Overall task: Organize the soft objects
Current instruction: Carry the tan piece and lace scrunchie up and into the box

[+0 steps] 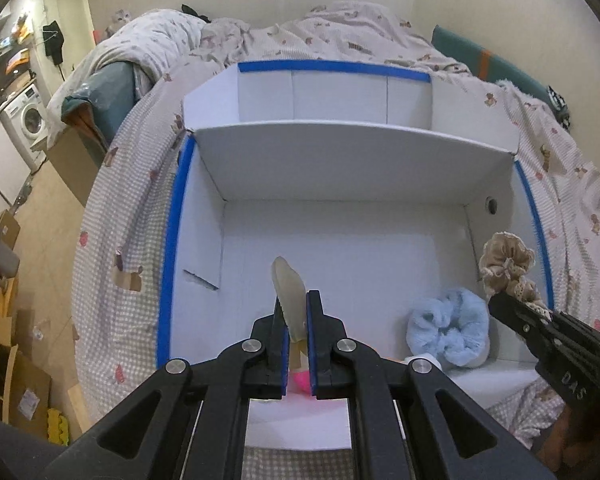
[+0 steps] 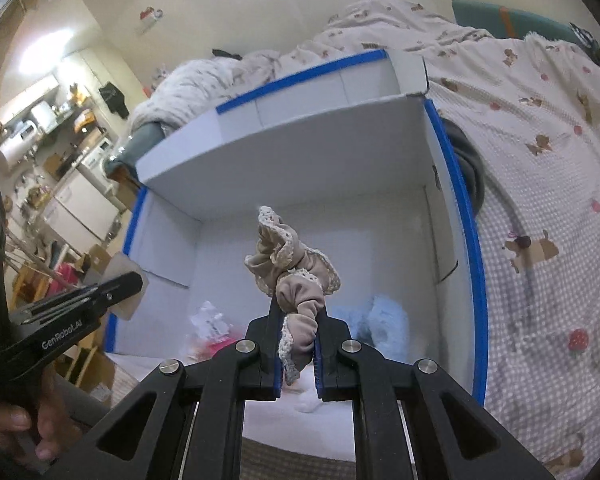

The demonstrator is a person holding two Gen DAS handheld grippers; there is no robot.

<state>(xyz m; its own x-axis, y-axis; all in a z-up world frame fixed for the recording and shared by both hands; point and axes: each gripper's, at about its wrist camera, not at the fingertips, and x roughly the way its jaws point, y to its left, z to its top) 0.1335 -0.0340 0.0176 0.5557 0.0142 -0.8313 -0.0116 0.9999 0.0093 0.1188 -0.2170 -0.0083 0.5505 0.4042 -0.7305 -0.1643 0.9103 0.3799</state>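
Observation:
A white cardboard box (image 1: 172, 240) with blue-taped rims lies open on a bed. My left gripper (image 1: 298, 300) is shut on a thin, pale beige soft pad (image 1: 288, 284) above the box floor. At the right, my right gripper (image 1: 512, 304) holds a beige lace-trimmed scrunchie (image 1: 508, 268). In the right wrist view, my right gripper (image 2: 298, 308) is shut on that scrunchie (image 2: 292, 268) over the box (image 2: 476, 280). The left gripper (image 2: 130, 284) shows at the left with the pad (image 2: 120, 266). A fluffy light-blue scrunchie (image 1: 446, 332) (image 2: 380, 320) rests in the box's near right corner.
A pink item (image 1: 300, 382) (image 2: 216, 346) and a white crumpled piece (image 2: 210, 318) lie at the box's near side. A patterned quilt (image 1: 112, 240) surrounds the box. Left of the bed are floor, cardboard boxes (image 1: 24, 380) and a washing machine (image 1: 30, 118). A hand (image 2: 16, 428) grips the left tool.

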